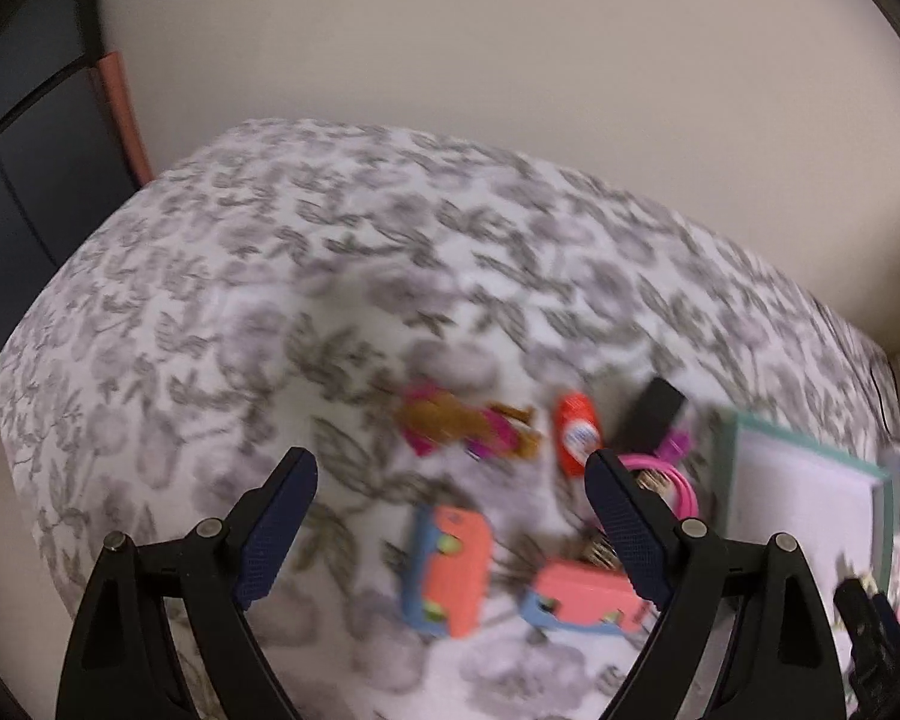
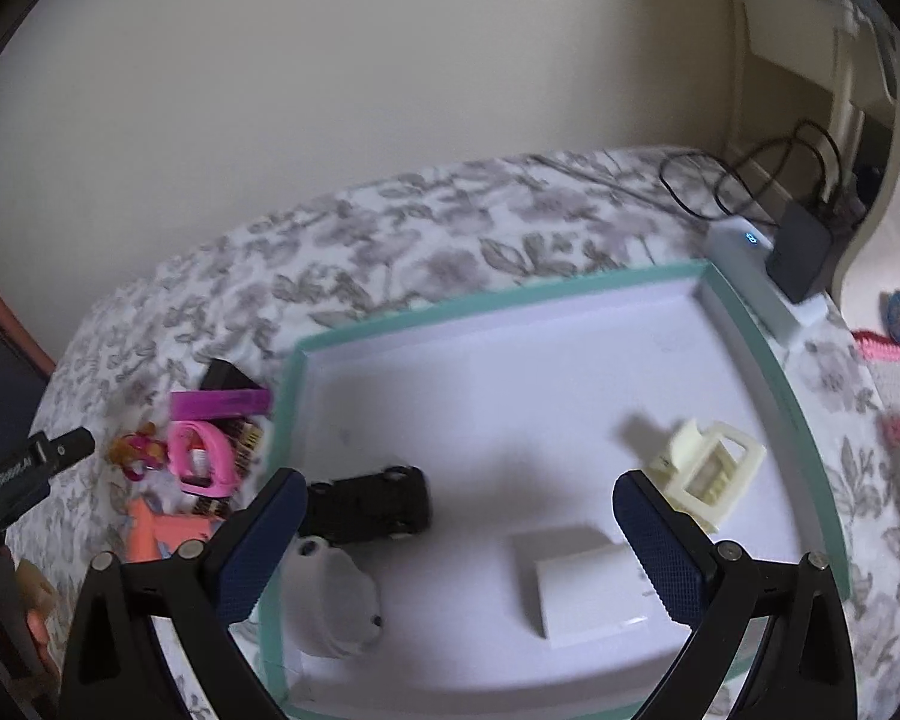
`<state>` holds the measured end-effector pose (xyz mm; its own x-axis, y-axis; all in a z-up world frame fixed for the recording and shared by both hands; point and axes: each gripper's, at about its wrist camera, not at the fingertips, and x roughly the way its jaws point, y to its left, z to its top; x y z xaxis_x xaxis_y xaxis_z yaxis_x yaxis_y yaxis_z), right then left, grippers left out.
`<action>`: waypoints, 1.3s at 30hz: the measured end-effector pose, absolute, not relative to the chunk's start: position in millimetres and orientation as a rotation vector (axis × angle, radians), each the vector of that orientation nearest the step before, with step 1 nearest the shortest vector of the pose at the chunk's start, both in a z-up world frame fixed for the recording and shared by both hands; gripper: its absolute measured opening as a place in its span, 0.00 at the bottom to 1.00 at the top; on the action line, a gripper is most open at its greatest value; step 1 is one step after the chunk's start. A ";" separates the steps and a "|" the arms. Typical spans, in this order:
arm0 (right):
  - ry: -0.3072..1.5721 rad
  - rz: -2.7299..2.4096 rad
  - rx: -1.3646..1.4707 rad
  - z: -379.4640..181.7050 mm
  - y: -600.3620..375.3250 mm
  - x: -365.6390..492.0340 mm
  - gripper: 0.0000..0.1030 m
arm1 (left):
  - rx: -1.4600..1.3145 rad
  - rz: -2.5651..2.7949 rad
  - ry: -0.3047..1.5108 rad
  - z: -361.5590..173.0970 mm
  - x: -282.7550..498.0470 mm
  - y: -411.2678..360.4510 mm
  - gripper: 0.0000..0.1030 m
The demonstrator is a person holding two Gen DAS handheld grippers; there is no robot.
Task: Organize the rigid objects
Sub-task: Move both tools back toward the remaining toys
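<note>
While the teal-rimmed tray (image 2: 354, 330) is being filled, the left gripper (image 1: 450, 516) is being held wide open and empty above loose toys on the floral bedspread (image 1: 270, 252). The nearest coral block (image 1: 456, 564) is lying between its fingers toward six o'clock, long axis running twelve to six. The right gripper (image 2: 456, 540) is hanging open, empty, over the tray.

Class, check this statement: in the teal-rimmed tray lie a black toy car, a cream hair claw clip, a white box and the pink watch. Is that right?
Not quite. The pink watch is not in the teal-rimmed tray; it lies outside it on the floral bedspread, beside the tray's left edge. The black toy car, cream hair claw clip and white box are in the tray. The right wrist view shows this.
</note>
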<state>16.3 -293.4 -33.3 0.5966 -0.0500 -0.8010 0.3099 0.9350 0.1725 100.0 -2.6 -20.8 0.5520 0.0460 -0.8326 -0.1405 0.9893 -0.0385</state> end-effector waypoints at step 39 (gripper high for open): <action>1.126 0.088 0.196 -79.8 -121.9 76.7 0.96 | -0.247 0.181 1.228 -74.6 116.4 61.5 0.88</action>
